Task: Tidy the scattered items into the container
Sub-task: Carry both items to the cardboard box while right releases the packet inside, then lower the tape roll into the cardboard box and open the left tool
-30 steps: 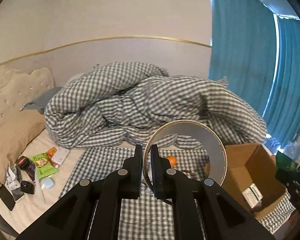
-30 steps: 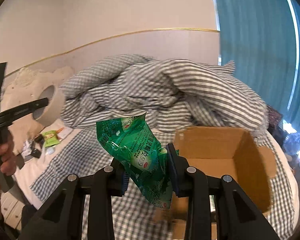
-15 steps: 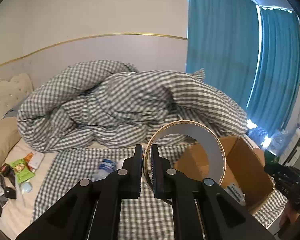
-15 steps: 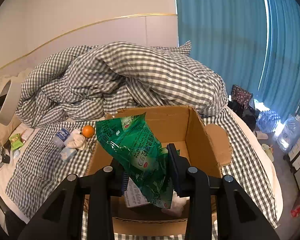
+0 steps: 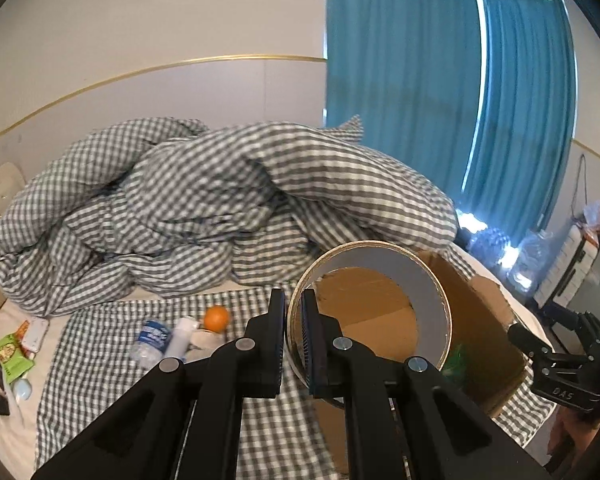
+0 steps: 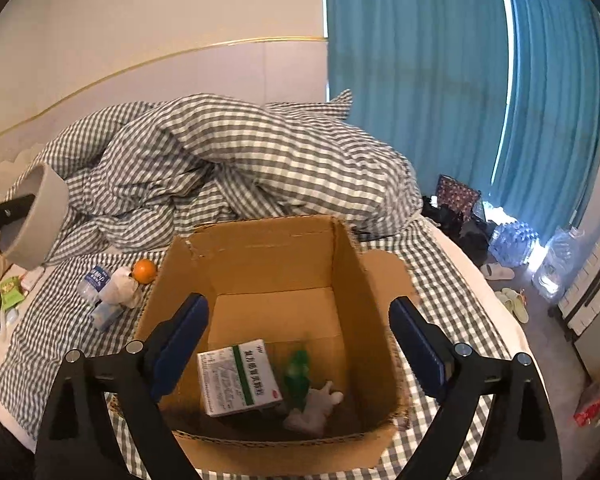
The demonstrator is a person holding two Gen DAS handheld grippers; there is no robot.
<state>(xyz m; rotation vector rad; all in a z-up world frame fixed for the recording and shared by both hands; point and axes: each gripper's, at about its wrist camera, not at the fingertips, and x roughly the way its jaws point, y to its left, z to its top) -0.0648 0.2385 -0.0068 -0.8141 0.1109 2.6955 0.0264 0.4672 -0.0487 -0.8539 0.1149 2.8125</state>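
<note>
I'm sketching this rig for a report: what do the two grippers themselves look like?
Both are matte black, angular two-finger frames with round silver bolt heads. The right gripper shows dark blue ribbed pads inside its fingers; the left gripper has similar blue-edged pads. No cables or sleeves visible.

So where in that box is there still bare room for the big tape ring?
The cardboard box has bare floor at the back, along its far wall. The front is crowded: white medicine carton, green packet and crumpled white tissue. The left tool holds the tape ring.

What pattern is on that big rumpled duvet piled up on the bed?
The duvet has a grey-and-white gingham check. The right wrist view shows it most sharply.
</note>
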